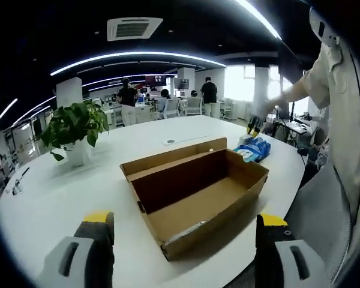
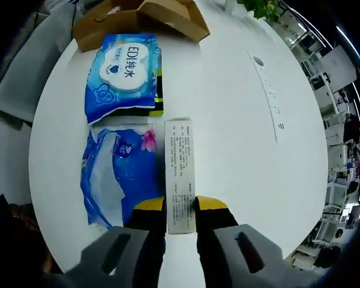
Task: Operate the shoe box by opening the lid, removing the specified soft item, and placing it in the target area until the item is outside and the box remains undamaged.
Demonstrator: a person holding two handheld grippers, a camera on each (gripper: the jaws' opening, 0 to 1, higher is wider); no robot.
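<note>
The brown cardboard shoe box (image 1: pixel 195 189) stands on the white table with its lid folded back, and its inside looks bare. My left gripper (image 1: pixel 185 220) hovers before the box's near corner, jaws wide apart and holding nothing. Beyond the box, my right gripper (image 1: pixel 254 126) is held by a person's hand over blue packs (image 1: pixel 255 149). In the right gripper view, my right gripper (image 2: pixel 180 207) is shut on the near end of a long white printed pack (image 2: pixel 180 168). That pack lies beside two blue wipe packs (image 2: pixel 127 72) (image 2: pixel 117 174). The box corner (image 2: pixel 168 15) is at the top.
A potted green plant (image 1: pixel 75 129) stands at the table's left. A thin white strip (image 2: pixel 269 96) lies on the table right of the packs. The table edge (image 1: pixel 288 186) curves close by the box. A person in a light shirt (image 1: pixel 342 108) stands at the right; several people stand far behind.
</note>
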